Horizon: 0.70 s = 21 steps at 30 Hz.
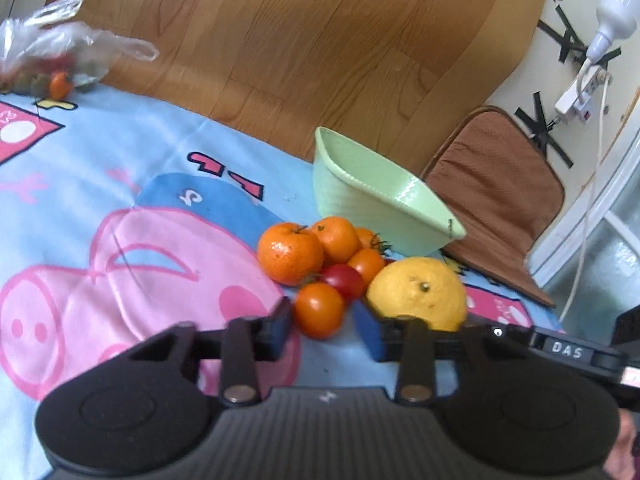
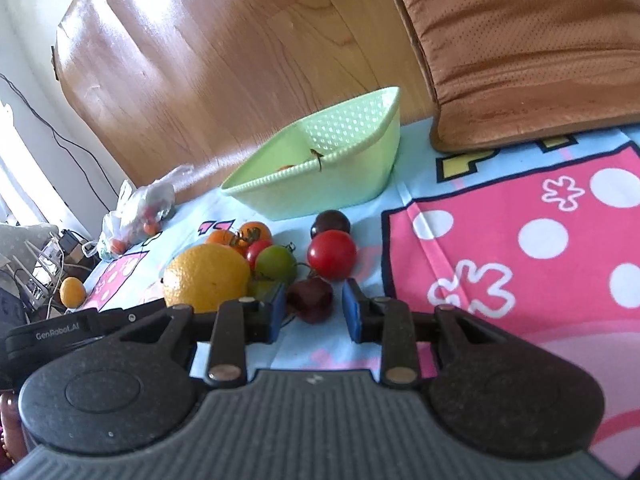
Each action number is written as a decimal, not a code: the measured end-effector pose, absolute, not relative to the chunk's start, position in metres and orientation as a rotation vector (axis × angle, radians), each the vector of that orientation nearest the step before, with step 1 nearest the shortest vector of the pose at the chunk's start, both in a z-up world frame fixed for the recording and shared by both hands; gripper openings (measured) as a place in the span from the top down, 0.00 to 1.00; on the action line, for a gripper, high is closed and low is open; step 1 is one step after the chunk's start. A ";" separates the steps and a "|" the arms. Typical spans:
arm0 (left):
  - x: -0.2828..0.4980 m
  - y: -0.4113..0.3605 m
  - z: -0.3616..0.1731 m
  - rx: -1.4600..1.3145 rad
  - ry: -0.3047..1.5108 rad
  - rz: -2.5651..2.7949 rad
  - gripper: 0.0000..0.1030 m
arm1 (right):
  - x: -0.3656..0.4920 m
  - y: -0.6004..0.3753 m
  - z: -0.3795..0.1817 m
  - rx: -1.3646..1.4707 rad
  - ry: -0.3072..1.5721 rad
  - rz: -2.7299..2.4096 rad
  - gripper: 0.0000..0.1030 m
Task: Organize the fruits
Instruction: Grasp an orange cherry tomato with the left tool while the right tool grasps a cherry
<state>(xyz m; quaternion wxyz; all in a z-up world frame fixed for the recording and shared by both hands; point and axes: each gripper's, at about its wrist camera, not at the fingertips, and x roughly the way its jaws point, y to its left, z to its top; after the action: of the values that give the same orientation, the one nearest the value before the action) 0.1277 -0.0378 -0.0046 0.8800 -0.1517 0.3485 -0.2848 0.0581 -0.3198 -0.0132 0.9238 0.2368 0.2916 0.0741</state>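
The left tongs [image 1: 322, 316] are clenching a small orange tomato [image 1: 319, 308]. Their blue pads are sitting at its two flanks, with the jaws drawn about as narrow as the fruit allows. The tomato is lying at the near edge of a fruit pile, touching a small red tomato [image 1: 344, 280] behind it. A large yellow citrus fruit [image 1: 416, 292] is crowding the right-hand finger, and two orange mandarins [image 1: 290, 252] are sitting just behind on the left.

The right tongs [image 2: 312, 308] are straddling a dark maroon wrinkled fruit [image 2: 310, 300]. The left pad is touching it, while a sliver of cloth is showing on the other side, so the grip is looking loose, not yet pinching. A round red tomato [image 2: 331, 254] is standing just beyond these tips, with a green tomato [image 2: 276, 264] beside it and a dark plum [image 2: 330, 222] further back.

A pale green plastic basket [image 2: 320, 196] is sitting just behind the pile, by a wooden panel [image 1: 280, 40], and one orange fruit is showing inside. A brown padded cushion [image 2: 520, 60] is bordering it on the right. Everything is resting on a blue and pink cartoon-printed cloth [image 1: 120, 200], which is lying open left of the pile and across the pink dotted patch on the right. A clear plastic bag of fruit [image 1: 52, 52] is lying well apart at the far left edge.
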 end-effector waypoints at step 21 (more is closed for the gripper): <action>0.038 -0.021 -0.002 -0.188 0.687 -0.664 0.70 | -0.048 -0.295 -0.006 0.318 0.575 0.228 0.71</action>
<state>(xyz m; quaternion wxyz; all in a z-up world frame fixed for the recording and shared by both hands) 0.0375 -0.0207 -0.0020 0.8838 -0.0902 0.3302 -0.3190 -0.0477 -0.2950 -0.0056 0.9402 0.1556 0.2815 0.1118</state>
